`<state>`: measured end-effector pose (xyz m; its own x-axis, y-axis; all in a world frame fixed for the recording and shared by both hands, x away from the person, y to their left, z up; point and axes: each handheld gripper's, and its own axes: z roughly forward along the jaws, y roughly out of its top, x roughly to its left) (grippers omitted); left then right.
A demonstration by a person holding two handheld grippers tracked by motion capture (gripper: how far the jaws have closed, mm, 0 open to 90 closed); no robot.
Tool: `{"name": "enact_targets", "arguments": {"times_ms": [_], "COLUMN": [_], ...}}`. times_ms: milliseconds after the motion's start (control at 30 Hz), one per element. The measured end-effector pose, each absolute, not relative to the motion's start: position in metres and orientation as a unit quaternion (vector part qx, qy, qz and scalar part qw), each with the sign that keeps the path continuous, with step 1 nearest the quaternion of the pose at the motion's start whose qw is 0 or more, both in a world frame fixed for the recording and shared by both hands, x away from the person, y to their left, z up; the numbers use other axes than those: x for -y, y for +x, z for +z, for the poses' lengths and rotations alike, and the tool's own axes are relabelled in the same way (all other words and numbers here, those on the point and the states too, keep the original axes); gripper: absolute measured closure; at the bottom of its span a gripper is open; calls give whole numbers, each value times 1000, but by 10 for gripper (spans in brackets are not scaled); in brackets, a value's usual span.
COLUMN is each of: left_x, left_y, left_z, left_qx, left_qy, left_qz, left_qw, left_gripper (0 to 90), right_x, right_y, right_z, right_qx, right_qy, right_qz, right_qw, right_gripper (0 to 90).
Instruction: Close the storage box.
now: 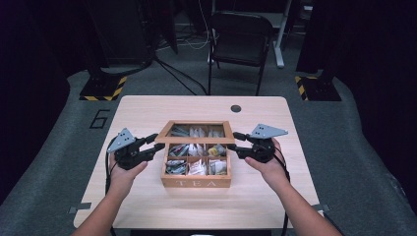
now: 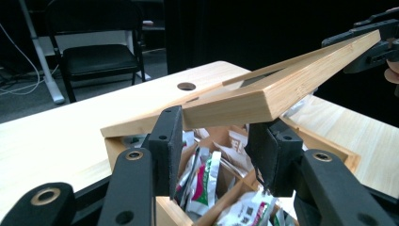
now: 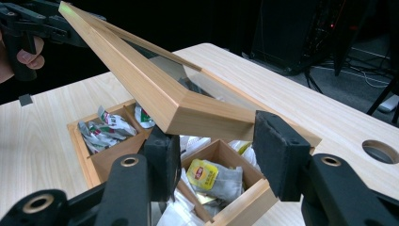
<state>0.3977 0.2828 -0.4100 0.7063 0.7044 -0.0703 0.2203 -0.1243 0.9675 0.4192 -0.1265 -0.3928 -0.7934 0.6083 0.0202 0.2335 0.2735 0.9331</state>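
A wooden tea box (image 1: 196,183) marked TEA stands mid-table, its compartments full of tea bags (image 1: 196,167). Its glass-paned lid (image 1: 194,123) stands half raised on the far hinge. My left gripper (image 1: 158,142) is at the lid's front left corner, my right gripper (image 1: 232,140) at the front right corner. In the left gripper view the lid (image 2: 235,106) lies across the top of my spread jaws, with one jaw under the corner. The right gripper view shows the same with the lid (image 3: 141,80), and a yellow tea bag (image 3: 203,173) below. Neither pair of pads squeezes the frame.
The light wooden table (image 1: 147,206) has a round cable hole (image 1: 236,108) near its far edge. A black folding chair (image 1: 241,37) stands behind it on the grey floor. Stand bases with yellow-black tape (image 1: 103,88) sit at the far corners.
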Motion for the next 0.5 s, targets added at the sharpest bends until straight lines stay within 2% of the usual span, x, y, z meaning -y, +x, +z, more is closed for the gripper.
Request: {"name": "enact_targets", "arguments": {"times_ms": [500], "left_x": [-284], "left_y": [382], "left_z": [-431], "left_qx": [-324], "left_qy": [722], "left_qz": [203], "left_qw": [577], "left_gripper": [558], "right_x": [127], "right_y": [403], "right_z": [-415], "right_qx": [-781], "right_qy": [279], "right_qz": [531], "right_qw": [172], "right_gripper": [519]}}
